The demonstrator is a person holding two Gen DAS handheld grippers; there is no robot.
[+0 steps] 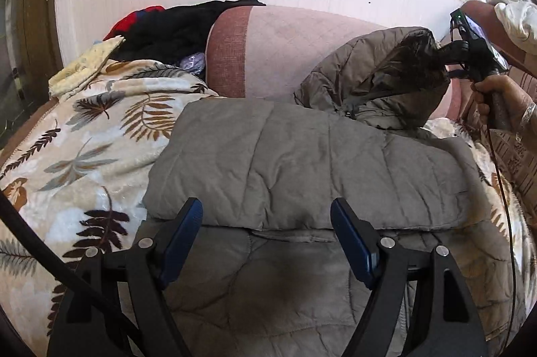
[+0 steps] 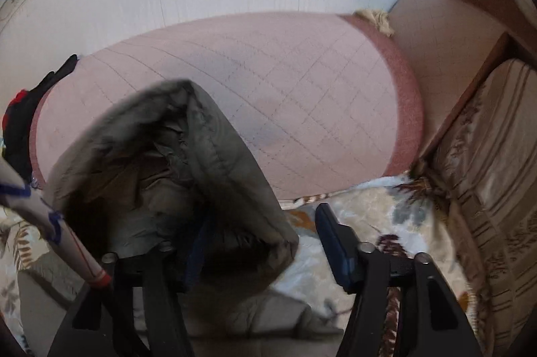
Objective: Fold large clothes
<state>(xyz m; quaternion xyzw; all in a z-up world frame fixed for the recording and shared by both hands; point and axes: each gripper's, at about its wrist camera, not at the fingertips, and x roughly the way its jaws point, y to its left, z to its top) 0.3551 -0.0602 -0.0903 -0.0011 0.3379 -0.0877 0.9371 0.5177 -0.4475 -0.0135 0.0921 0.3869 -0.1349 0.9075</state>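
A grey padded coat (image 1: 302, 155) is lying across the leaf-print blanket (image 1: 84, 139) that covers the sofa seat, its lower part already doubled over toward the front edge. The left gripper (image 1: 266, 239) is hovering over that folded hem, jaws standing wide and empty. The right gripper (image 2: 255, 243) is carrying the coat's hood (image 2: 161, 162) near the pink backrest (image 2: 268, 82) — cloth is draped over one finger while the other stands clear, so a firm pinch cannot be confirmed. The step in hand is apparently folding the hood end onto the body; next, it would need laying flat and squaring — edges aligned.
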